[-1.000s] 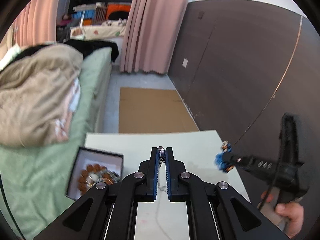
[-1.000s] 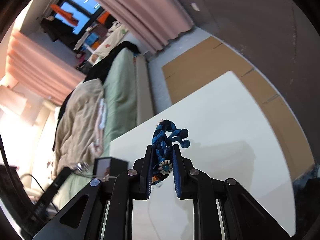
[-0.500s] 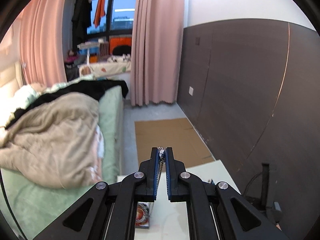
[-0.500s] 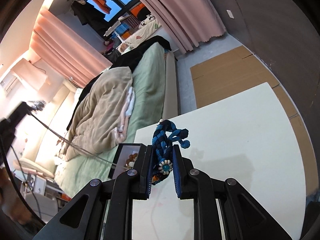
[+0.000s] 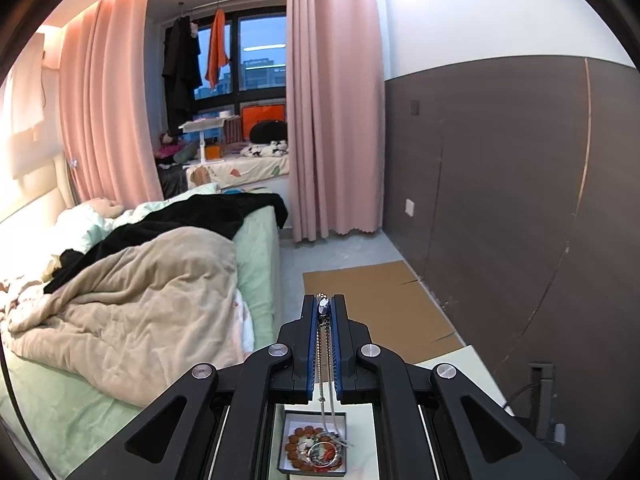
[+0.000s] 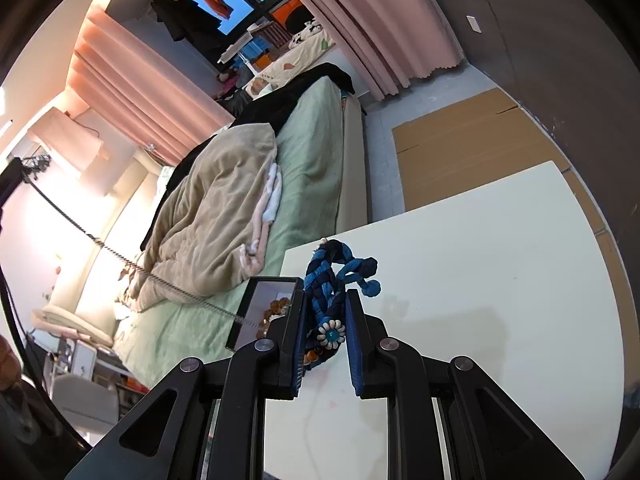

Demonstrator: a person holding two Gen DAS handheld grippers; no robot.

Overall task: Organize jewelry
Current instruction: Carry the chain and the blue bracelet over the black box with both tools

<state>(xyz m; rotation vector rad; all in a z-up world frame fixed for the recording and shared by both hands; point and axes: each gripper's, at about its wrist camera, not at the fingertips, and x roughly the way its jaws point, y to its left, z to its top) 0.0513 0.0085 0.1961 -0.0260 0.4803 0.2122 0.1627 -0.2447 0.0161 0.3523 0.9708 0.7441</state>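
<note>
The left gripper [image 5: 325, 307], clamped on a silver chain necklace [image 5: 325, 360], has risen high above the jewelry box [image 5: 316, 442], the chain trailing into it. The right gripper [image 6: 325, 320] holds a blue braided bracelet [image 6: 332, 280] beside the box over the counter [image 6: 500, 300].

shiny metal chain [image 5: 321, 354], braided cloth bracelet [image 6: 325, 280]

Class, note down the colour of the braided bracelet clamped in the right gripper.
The braided bracelet is blue, in light and dark strands, with a white flower bead; the right wrist view shows it best.
</note>
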